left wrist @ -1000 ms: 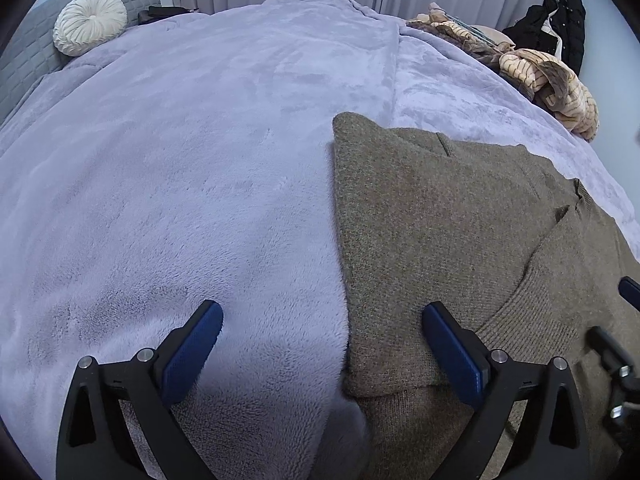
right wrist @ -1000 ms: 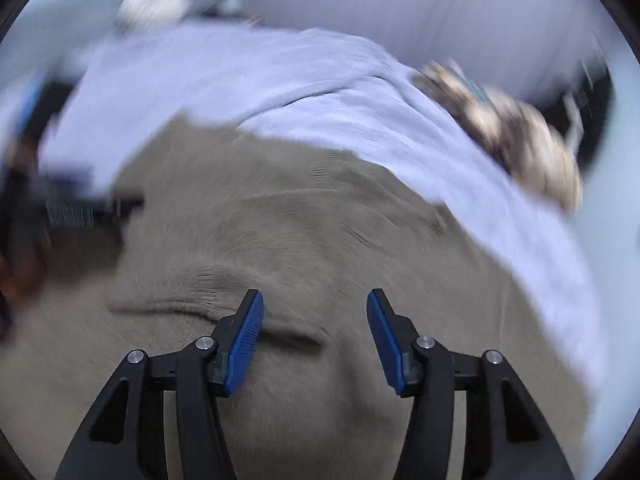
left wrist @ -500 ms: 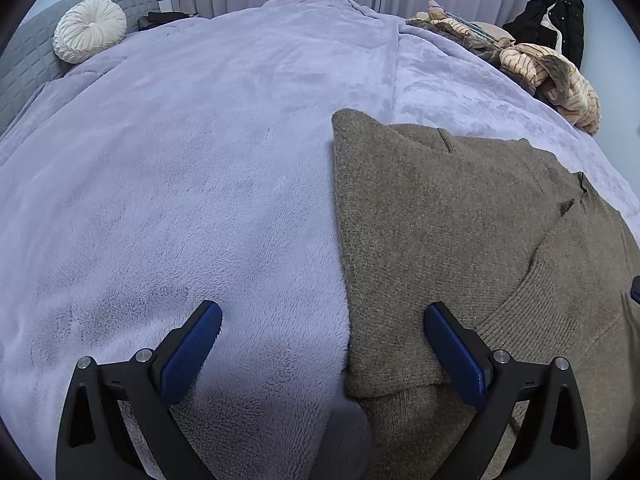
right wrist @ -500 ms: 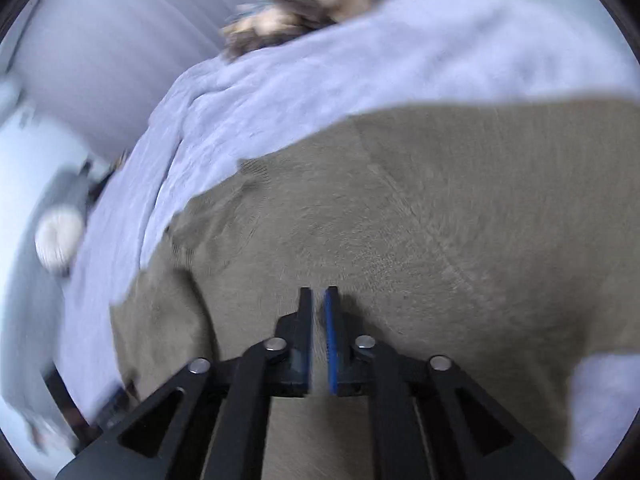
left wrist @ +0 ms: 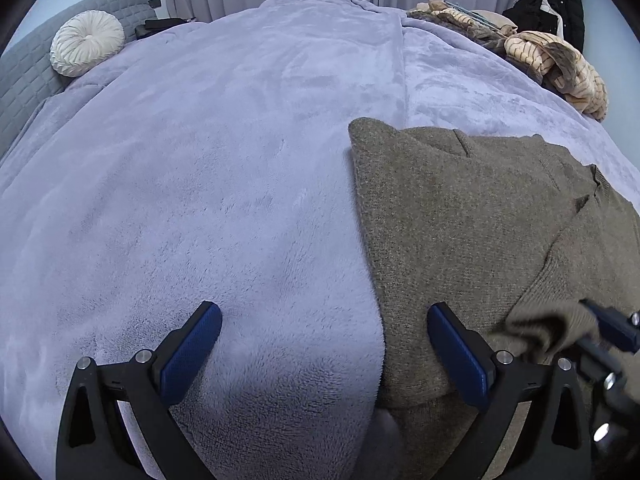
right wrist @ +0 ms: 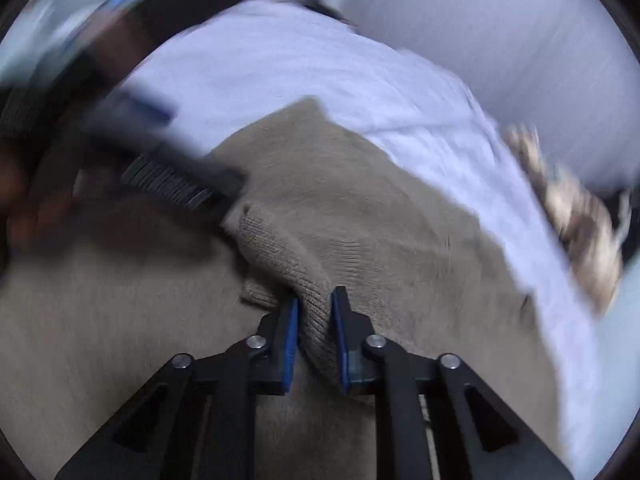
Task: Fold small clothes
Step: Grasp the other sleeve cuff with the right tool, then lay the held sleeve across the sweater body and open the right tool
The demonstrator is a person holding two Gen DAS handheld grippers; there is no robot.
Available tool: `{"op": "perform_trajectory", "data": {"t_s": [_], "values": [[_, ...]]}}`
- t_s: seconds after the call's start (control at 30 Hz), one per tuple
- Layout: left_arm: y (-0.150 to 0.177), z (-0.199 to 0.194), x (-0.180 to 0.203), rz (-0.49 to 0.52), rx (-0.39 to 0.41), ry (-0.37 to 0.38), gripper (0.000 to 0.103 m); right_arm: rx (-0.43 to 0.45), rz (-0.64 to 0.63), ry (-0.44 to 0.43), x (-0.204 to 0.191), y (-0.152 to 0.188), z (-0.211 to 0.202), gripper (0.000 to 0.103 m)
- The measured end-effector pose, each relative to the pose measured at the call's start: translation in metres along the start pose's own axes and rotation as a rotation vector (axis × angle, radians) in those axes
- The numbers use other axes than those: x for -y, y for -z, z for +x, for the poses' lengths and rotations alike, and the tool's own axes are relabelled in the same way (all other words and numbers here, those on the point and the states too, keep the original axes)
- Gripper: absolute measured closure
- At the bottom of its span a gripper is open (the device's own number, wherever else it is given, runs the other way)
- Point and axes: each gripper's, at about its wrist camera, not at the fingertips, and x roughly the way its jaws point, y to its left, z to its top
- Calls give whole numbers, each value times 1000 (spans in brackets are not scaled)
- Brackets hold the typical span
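Right gripper [right wrist: 314, 320]: we see it pinching a ribbed fold of the brown sweater [right wrist: 360, 216].
Left gripper [left wrist: 324, 344]: spread wide, straddling the sweater's left edge on the lilac blanket [left wrist: 200, 160].

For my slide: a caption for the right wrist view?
Right tongs pinch a ribbed fold of the olive-brown knit sweater on the lavender fleece blanket.

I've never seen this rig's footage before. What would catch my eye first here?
Probably the brown sweater lying on the lilac blanket, to the right in the left wrist view. Next, the right gripper, its jaws pinching a ribbed fold of that sweater, while the left gripper hangs wide open over the sweater's left edge. A round cream cushion sits far left.
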Motion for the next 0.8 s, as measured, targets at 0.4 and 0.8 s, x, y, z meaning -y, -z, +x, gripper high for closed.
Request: {"op": "perform_trajectory", "data": {"t_s": [0.4,0.8], "values": [[3,3,2,21,22,-11,0,83,1208,-51,213,133,-26,89],[-6,3,-4,-51,-42,52,7,109,1362,-292,210,146,-14,50]]}}
